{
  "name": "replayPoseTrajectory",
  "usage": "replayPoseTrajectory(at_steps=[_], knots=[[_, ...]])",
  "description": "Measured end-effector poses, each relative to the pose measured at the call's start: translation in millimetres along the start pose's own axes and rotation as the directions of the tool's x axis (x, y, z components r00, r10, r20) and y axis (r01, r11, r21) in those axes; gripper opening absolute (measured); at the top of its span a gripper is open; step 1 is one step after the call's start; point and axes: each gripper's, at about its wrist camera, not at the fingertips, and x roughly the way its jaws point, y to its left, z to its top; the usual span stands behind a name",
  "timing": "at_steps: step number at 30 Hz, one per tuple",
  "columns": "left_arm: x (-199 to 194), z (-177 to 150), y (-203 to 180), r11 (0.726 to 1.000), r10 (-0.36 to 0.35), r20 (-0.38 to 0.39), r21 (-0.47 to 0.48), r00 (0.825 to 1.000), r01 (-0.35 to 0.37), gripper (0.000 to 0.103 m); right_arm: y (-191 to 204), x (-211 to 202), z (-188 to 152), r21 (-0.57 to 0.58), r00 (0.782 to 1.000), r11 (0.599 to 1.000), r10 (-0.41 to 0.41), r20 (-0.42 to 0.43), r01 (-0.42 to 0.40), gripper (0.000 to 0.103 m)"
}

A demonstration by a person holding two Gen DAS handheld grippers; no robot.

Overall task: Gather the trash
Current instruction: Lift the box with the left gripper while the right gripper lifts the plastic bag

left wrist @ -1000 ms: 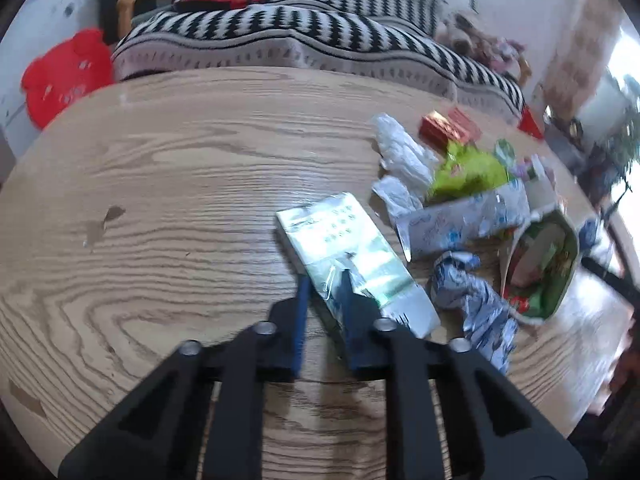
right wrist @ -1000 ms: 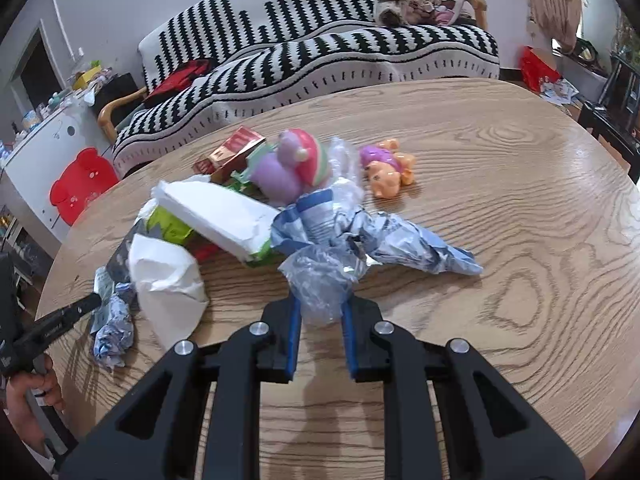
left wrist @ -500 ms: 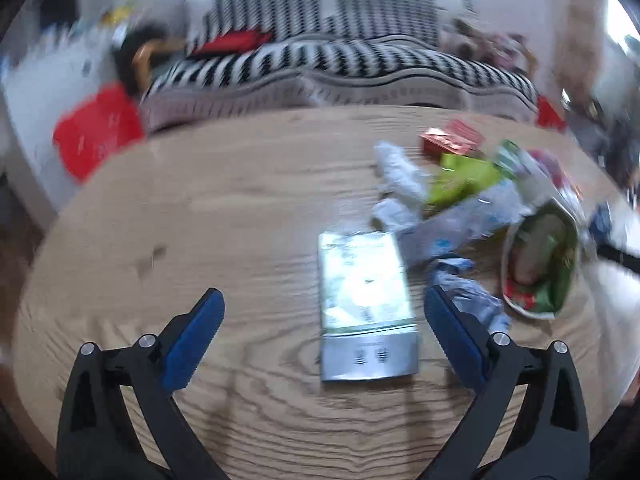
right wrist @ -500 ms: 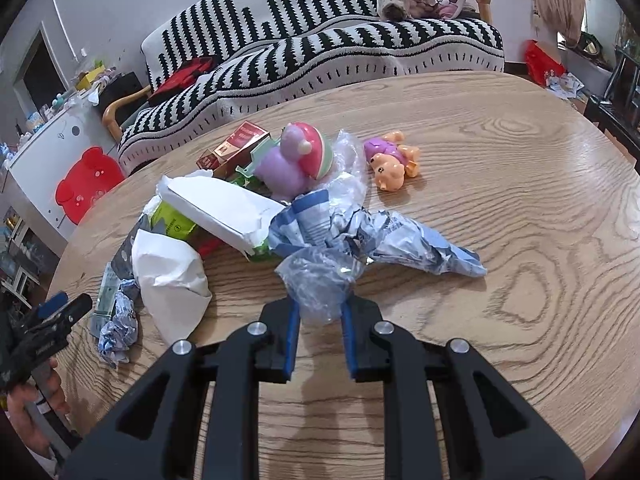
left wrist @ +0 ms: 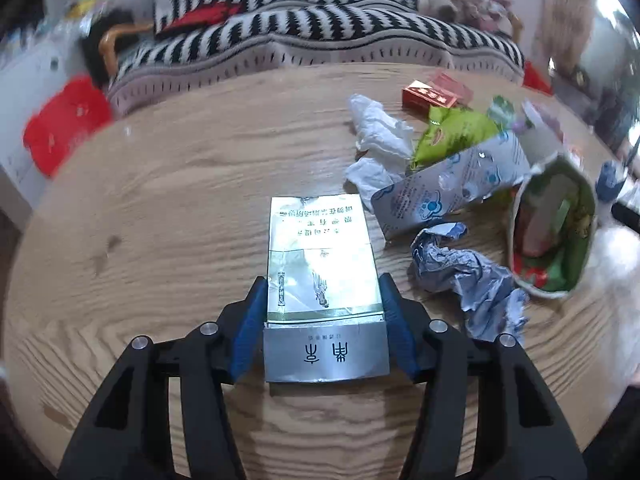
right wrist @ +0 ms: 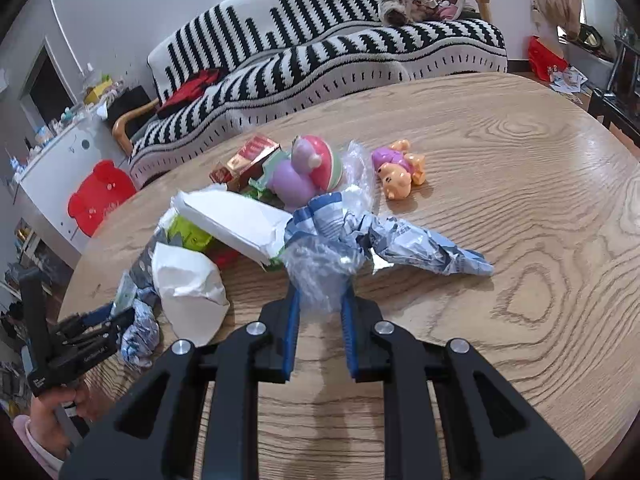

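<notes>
The left gripper [left wrist: 324, 312] has its blue pads against both long sides of a flattened silver-green carton [left wrist: 320, 276] lying on the wooden bench [left wrist: 168, 216], left of the heap of wrappers [left wrist: 468, 276]. The right gripper [right wrist: 320, 316] is narrow, pinching a clear plastic bag [right wrist: 320, 268] at the near edge of the heap, beside a crumpled blue wrapper [right wrist: 420, 248] and a white paper [right wrist: 188, 288]
</notes>
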Motion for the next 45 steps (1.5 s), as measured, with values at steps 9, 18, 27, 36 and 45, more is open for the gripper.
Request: replayPoseTrajectory(at_steps=[9, 18, 27, 36, 45], knots=[[-34, 1, 1, 0.999, 0.019, 0.146, -0.035, 0.989, -0.014, 0.054, 8, -43, 4, 0.008, 0.980, 0.999, 0.037, 0.195, -0.039, 0.017], [-59, 0, 8, 1.000, 0.020, 0.149, -0.022, 0.989, -0.017, 0.054, 24, -91, 7, -0.021, 0.901, 0.995, 0.094, 0.424, -0.094, 0.012], [-58, 0, 15, 0.998, -0.027, 0.127, -0.054, 0.992, 0.034, 0.055, -22, -41, -7, 0.152, 0.996, 0.986, 0.064, 0.055, -0.072, 0.012], [-54, -5, 9, 0.998, -0.054, 0.122, -0.039, 0.991, 0.059, 0.055, 2, -50, -10, -0.001, 0.994, 0.995, -0.104, 0.035, 0.104, 0.093], [-35, -4, 32, 0.989, -0.089, 0.076, -0.114, 0.993, 0.097, 0.055, 56, -8, -8, -0.370, 0.964, 0.899, -0.264, -0.028, 0.235, 0.064]])
